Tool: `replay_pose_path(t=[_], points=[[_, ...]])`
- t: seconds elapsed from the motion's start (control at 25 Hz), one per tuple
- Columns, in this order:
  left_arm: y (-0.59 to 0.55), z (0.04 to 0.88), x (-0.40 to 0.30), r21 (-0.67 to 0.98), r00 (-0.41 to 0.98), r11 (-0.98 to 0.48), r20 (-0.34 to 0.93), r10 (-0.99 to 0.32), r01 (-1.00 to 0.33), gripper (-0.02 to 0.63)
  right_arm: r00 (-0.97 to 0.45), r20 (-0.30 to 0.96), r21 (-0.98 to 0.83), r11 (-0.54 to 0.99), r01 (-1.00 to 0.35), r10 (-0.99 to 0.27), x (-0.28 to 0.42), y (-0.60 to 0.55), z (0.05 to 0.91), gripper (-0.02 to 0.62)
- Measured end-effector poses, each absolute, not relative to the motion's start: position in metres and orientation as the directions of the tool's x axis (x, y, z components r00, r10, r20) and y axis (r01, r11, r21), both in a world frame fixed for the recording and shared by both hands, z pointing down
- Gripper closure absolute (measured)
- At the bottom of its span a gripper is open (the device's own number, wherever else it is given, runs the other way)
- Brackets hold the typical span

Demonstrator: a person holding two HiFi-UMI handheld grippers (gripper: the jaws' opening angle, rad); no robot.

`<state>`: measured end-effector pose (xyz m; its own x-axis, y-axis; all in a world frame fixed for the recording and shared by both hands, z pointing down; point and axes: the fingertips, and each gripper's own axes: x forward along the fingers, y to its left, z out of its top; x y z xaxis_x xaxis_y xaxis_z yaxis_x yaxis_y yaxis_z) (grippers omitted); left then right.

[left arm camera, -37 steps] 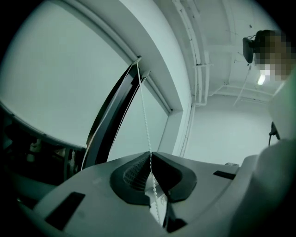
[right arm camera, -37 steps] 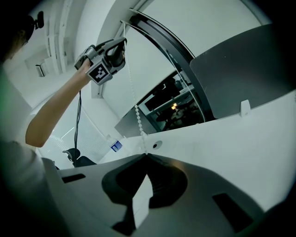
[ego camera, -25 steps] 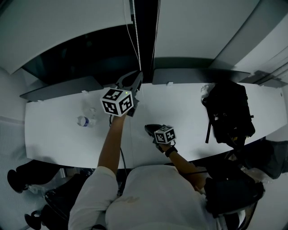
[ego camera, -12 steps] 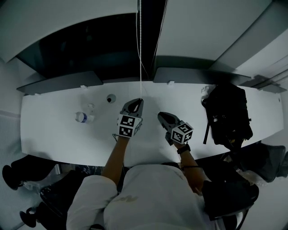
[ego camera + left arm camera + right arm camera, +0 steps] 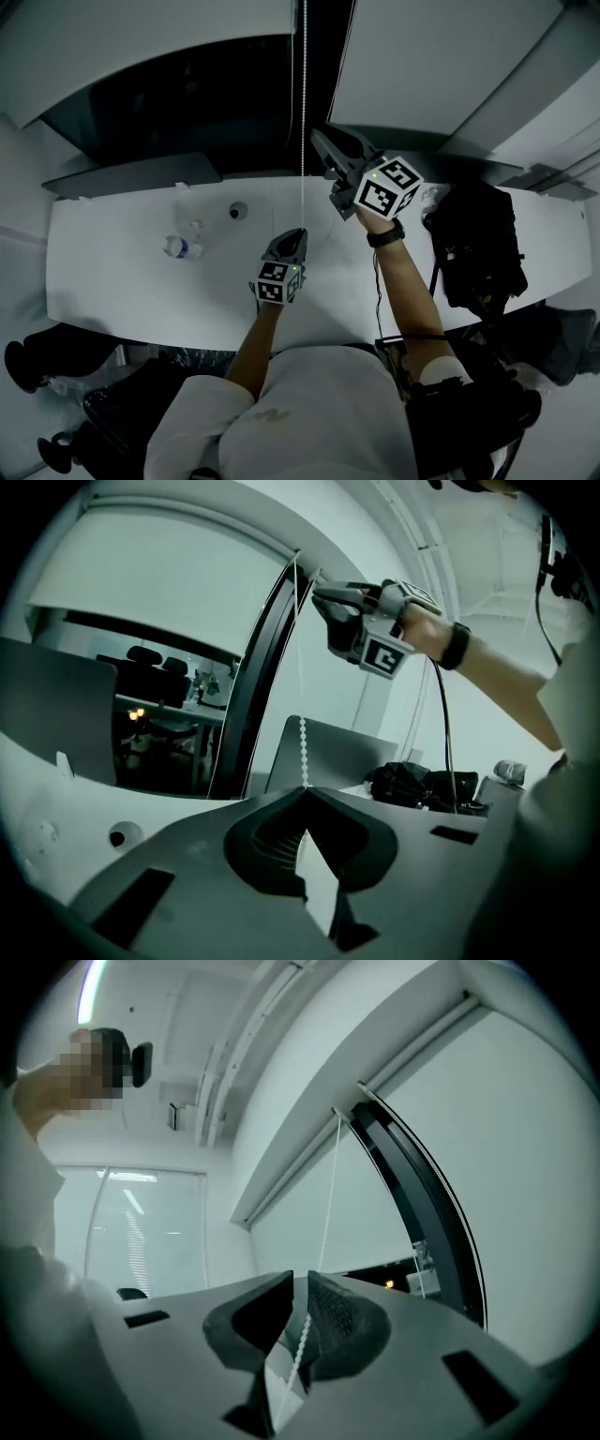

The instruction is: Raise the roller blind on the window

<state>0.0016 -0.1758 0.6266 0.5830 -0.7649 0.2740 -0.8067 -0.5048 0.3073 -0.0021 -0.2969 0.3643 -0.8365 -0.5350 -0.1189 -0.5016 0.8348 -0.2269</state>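
- The bead chain (image 5: 302,112) hangs in front of the dark mullion (image 5: 319,84), between two white panels. Its long axis is vertical. It runs in a straight line from the top of the window down to just above the tabletop (image 5: 122,272).
- The roller blind (image 5: 141,47) is the panel to the left of the chain. Its cloth hangs downward and its lower edge runs level across the window. That edge stands partway up, with dark glass showing beneath it.
- The left gripper (image 5: 296,236) is closed on the lower end of the chain. The beads rise straight out of its meeting tips.
- The right gripper (image 5: 319,139) is held high on the chain, well above the left one. Its jaws have just been opening and stand slightly apart. The chain passes between the pads, which do not press on it.
- Risk: if the left gripper lets go before the right one clamps, the chain runs free and the blind may drop back.
- Risk: if the jaws close between beads or off-centre, the chain may slip through under load.
- Risk: pulling off-vertical may jam the beads at the top.
- Whether a second strand of the loop lies inside either grip cannot be told, and hauling the wrong strand would lower the blind.
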Motion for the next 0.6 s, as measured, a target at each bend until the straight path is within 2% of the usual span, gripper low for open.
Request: replay_pose_path(t=[0.2, 0.36, 0.52, 0.6], points=[[-0.173, 0.629, -0.016, 0.295, 0.567, -0.491, 0.291, -0.771, -0.819, 0.604, -0.834, -0.017, -0.203, 0.819, -0.537, -0.551, -0.037, -0.336, 0.351, 0.566], [-0.168, 0.628, -0.015, 0.29, 0.568, -0.495, 0.282, -0.773, -0.819, 0.604, -0.805, 0.015, -0.207, 0.786, -0.583, -0.593, -0.038, -0.351, 0.352, 0.566], [-0.167, 0.629, -0.016, 0.307, 0.57, -0.492, 0.272, -0.775, -0.815, 0.604, -0.839, -0.034, -0.33, 0.799, -0.503, -0.542, -0.043, -0.344, 0.349, 0.588], [-0.17, 0.632, -0.017, 0.317, 0.579, -0.496, 0.281, -0.765, -0.809, 0.604, -0.831, -0.046, -0.359, 0.786, -0.504, -0.554, -0.039, -0.345, 0.351, 0.589]])
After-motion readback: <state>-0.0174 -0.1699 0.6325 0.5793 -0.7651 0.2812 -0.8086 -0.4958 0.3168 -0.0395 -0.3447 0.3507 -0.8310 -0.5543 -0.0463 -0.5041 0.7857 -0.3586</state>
